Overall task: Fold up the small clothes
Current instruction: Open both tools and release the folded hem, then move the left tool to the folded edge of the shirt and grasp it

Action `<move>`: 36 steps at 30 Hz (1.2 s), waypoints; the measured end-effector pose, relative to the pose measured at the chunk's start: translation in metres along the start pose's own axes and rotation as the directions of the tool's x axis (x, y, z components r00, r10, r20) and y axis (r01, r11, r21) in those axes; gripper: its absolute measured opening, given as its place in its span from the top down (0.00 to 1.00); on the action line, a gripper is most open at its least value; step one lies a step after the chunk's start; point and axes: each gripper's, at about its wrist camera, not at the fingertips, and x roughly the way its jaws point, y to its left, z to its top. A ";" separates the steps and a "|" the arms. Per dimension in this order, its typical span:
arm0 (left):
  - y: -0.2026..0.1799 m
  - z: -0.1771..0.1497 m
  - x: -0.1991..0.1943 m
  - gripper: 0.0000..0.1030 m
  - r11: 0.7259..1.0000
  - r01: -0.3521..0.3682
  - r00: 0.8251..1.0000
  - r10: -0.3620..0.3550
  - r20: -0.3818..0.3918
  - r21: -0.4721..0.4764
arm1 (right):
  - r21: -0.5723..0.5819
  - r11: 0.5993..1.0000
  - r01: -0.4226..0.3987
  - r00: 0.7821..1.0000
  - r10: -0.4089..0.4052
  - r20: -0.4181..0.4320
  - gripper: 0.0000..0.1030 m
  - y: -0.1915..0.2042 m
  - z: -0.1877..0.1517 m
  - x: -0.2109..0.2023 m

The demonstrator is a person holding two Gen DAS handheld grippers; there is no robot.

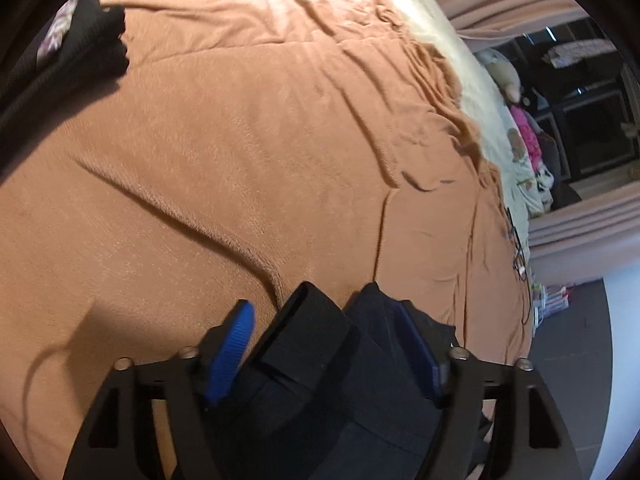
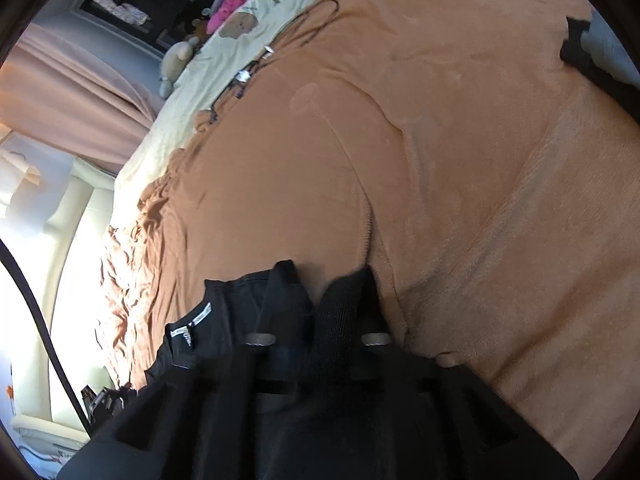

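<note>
Jaws of the left gripper (image 1: 326,344) stand spread around bunched dark garment (image 1: 320,400); right gripper (image 2: 320,300) jaw state cannot be told. Garment hangs near, above the orange blanket (image 1: 280,140), probably for laying flat.

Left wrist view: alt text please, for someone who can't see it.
The left gripper, with blue finger pads, has dark folded cloth bunched between its fingers, above a wrinkled orange-brown blanket covering a bed. More dark clothing lies at the blanket's far left, and cream bedding with soft toys runs along the right edge.
</note>
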 end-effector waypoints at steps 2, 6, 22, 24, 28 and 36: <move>-0.003 -0.004 -0.004 0.27 0.999 -0.007 1.000 0.008 -0.019 0.046 | -0.023 1.000 0.001 1.000 0.000 0.024 0.28 -0.001 -0.005 -0.012; -0.012 -0.012 -0.013 0.27 0.983 -0.061 0.997 0.067 -0.030 0.173 | -0.111 0.993 0.028 0.999 -0.030 -0.016 0.28 0.001 -0.019 -0.024; -0.032 -0.056 -0.017 0.26 0.754 -0.275 0.943 0.332 0.016 0.597 | -0.539 0.798 0.268 0.937 -0.345 -0.045 0.28 0.063 -0.057 -0.026; -0.032 -0.062 -0.010 0.26 0.716 -0.292 0.932 0.363 0.019 0.634 | -0.579 0.763 0.287 0.924 -0.381 -0.044 0.28 0.069 -0.064 -0.018; -0.034 -0.072 0.005 0.26 0.645 -0.321 0.907 0.421 0.029 0.693 | -0.633 0.703 0.324 0.895 -0.445 -0.036 0.28 0.079 -0.071 -0.003; -0.039 -0.069 0.030 0.14 0.574 -0.380 0.880 0.467 0.092 0.725 | -0.653 0.660 0.371 0.856 -0.516 -0.035 0.27 0.079 -0.066 0.033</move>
